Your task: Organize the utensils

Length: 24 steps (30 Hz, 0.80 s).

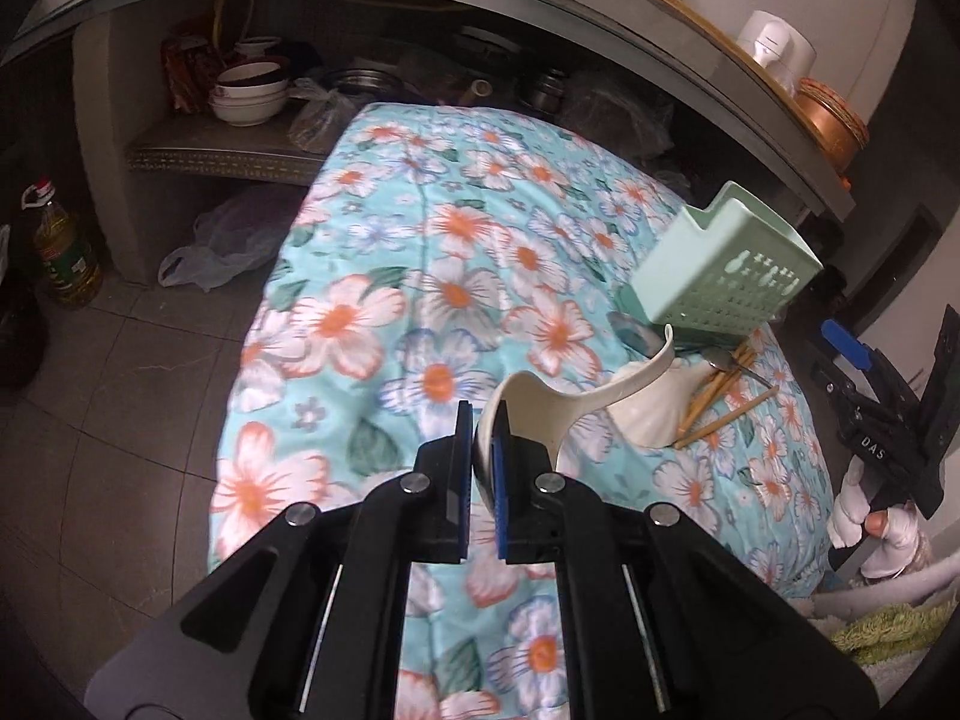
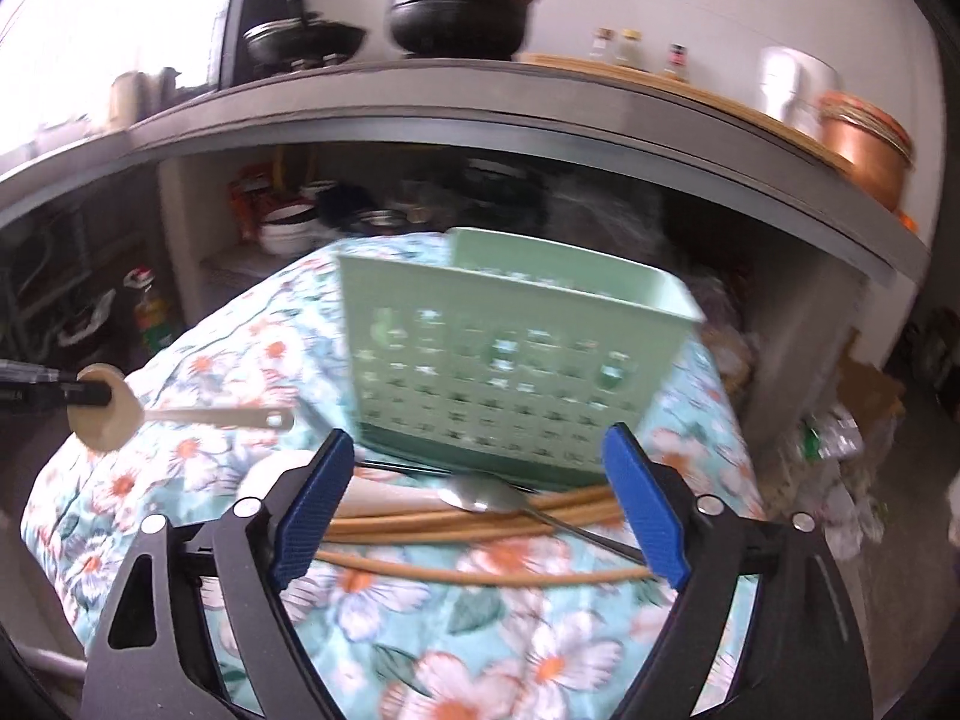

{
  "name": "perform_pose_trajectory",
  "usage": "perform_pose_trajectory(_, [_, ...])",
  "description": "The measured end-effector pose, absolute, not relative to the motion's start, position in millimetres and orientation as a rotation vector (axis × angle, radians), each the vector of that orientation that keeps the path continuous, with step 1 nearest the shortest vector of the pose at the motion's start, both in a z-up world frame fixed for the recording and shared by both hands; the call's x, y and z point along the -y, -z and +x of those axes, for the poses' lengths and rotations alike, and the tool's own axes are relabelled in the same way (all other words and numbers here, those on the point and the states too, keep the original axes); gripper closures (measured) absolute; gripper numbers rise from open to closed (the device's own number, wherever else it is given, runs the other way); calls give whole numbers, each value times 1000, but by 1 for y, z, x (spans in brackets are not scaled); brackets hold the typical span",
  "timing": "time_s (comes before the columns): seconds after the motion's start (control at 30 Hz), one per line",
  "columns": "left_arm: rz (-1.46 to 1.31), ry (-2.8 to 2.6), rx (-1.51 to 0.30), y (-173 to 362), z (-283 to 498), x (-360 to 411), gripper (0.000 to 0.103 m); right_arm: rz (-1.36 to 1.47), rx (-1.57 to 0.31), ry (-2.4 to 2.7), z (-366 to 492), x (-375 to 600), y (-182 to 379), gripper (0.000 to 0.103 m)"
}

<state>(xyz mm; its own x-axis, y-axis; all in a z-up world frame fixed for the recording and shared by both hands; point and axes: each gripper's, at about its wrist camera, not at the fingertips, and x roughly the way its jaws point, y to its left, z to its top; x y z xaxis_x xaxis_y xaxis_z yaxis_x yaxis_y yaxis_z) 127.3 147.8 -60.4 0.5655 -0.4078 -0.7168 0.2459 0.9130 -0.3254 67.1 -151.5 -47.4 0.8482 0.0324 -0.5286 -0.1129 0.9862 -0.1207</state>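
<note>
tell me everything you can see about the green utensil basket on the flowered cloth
The green utensil basket is pale mint plastic, boxy and open-topped, with a darker green base. Its front wall carries a grid of small square holes and a row of utensil-shaped cutouts, and one rim steps up higher than the rest. It stands upright near the edge of the flowered cloth, apparently empty. Chopsticks and a metal spoon lie at its foot; neither gripper touches it.

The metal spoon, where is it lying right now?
In the right wrist view the metal spoon lies on the chopsticks, just in front of the green basket on the flowered cloth, between the open right gripper's fingers.
</note>
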Motion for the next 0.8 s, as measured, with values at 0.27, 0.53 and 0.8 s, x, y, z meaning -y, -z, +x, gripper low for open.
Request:
perform_pose_trajectory(0.27, [-325,293,-864,70,140,-193,98,-387,-647,-206,102,75,78,57])
perform_pose_trajectory(0.53, [-340,322,-843,71,157,-186,98,-505,-770,-177,138,46,107,77])
perform_pose_trajectory(0.8, [-349,356,-779,53,166,-181,98,-516,-817,-180,156,40,111,94])
